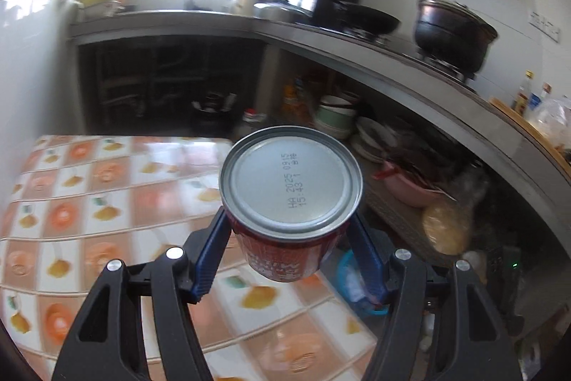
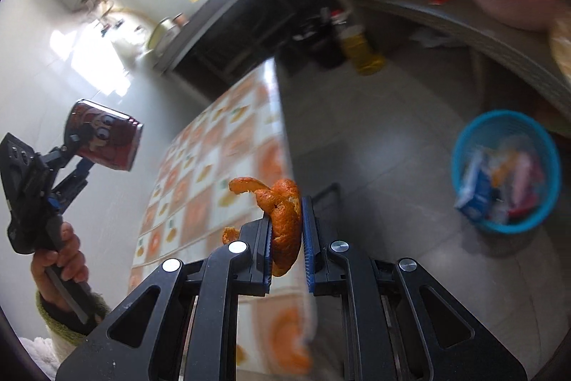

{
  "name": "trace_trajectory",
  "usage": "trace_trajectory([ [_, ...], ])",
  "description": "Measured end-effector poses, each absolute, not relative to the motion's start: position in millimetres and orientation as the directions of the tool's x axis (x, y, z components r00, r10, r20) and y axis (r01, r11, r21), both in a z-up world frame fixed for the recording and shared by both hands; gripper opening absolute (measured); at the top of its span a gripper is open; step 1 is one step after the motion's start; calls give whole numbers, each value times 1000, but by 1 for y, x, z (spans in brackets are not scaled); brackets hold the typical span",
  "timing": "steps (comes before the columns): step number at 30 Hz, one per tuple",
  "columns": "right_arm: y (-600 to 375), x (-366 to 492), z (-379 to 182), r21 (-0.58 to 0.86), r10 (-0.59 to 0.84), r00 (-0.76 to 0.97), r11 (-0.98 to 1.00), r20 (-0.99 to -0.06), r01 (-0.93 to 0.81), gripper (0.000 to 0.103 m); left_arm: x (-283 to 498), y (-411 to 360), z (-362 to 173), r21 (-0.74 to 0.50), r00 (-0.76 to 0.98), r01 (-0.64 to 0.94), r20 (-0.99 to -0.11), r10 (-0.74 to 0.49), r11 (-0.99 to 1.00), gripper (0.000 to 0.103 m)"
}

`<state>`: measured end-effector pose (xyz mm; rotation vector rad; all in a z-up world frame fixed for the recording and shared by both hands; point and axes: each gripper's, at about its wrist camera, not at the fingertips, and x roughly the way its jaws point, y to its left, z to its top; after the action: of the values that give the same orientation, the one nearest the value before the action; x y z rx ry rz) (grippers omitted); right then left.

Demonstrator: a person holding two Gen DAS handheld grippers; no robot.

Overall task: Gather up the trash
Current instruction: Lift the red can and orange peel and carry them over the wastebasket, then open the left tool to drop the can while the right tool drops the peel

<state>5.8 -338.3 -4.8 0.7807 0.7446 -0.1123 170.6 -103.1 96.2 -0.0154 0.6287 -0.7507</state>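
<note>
Right, left fingers [image 1: 291,238] clamped on the can [image 1: 291,188], right fingers [image 2: 287,231] pinching the peel [image 2: 283,224]; I'd carry both squarely over the bin [image 2: 505,172] before releasing.

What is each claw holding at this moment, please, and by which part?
Left claw: red can, gripped across its sides. Right claw: orange peel, pinched through its middle.

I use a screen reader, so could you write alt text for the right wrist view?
The right gripper pinches a curled orange peel between its jaws, above a tiled-pattern table. To the left, the left gripper holds up a red can; a blue trash basket sits on the floor at right.
</note>
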Motion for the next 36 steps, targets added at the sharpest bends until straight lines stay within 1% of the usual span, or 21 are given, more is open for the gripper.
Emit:
trace_trajectory([
  [2, -364, -17, -15, 589, 107, 737, 682, -668, 434, 13, 166, -135, 92, -246, 507, 676, -530, -680, 695, 64],
  [5, -397, -46, -32, 558, 23, 706, 631, -708, 539, 13, 164, -189, 77, -267, 408, 730, -568, -715, 629, 64],
  [7, -415, -60, -47, 562, 0, 692, 584, -722, 586, 13, 168, -227, 62, -293, 324, 756, -610, -723, 586, 64],
  [9, -433, -72, -62, 561, -18, 677, 544, -736, 624, 13, 170, -268, 44, -295, 253, 780, -659, -709, 552, 64],
  [11, -446, -78, -79, 572, -15, 666, 499, -746, 651, 13, 175, -305, 26, -305, 186, 792, -704, -685, 529, 64],
  [13, -455, -79, -98, 575, -7, 653, 466, -757, 672, 13, 178, -344, 2, -340, 100, 792, -746, -658, 506, 64],
  [16, -465, -75, -126, 577, 18, 631, 424, -775, 697, 13, 182, -387, -34, -340, 40, 797, -795, -605, 499, 64],
  [22, -489, -64, -170, 572, 55, 594, 353, -802, 740, 13, 190, -461, -110, -328, -64, 792, -883, -465, 515, 64],
  [23, -492, -61, -176, 566, 57, 584, 342, -810, 751, 13, 192, -471, -121, -324, -92, 784, -904, -417, 529, 64],
  [28, -513, -54, -201, 554, 76, 559, 297, -826, 778, 13, 201, -515, -177, -329, -160, 757, -931, -328, 564, 64],
  [32, -524, -50, -209, 552, 89, 551, 273, -830, 787, 13, 204, -529, -204, -342, -208, 733, -936, -284, 588, 64],
  [34, -527, -47, -212, 550, 96, 546, 276, -832, 789, 13, 208, -532, -216, -356, -240, 710, -934, -266, 608, 67],
  [36, -530, -44, -213, 542, 99, 538, 283, -837, 791, 13, 210, -531, -218, -369, -245, 686, -929, -277, 627, 74],
])
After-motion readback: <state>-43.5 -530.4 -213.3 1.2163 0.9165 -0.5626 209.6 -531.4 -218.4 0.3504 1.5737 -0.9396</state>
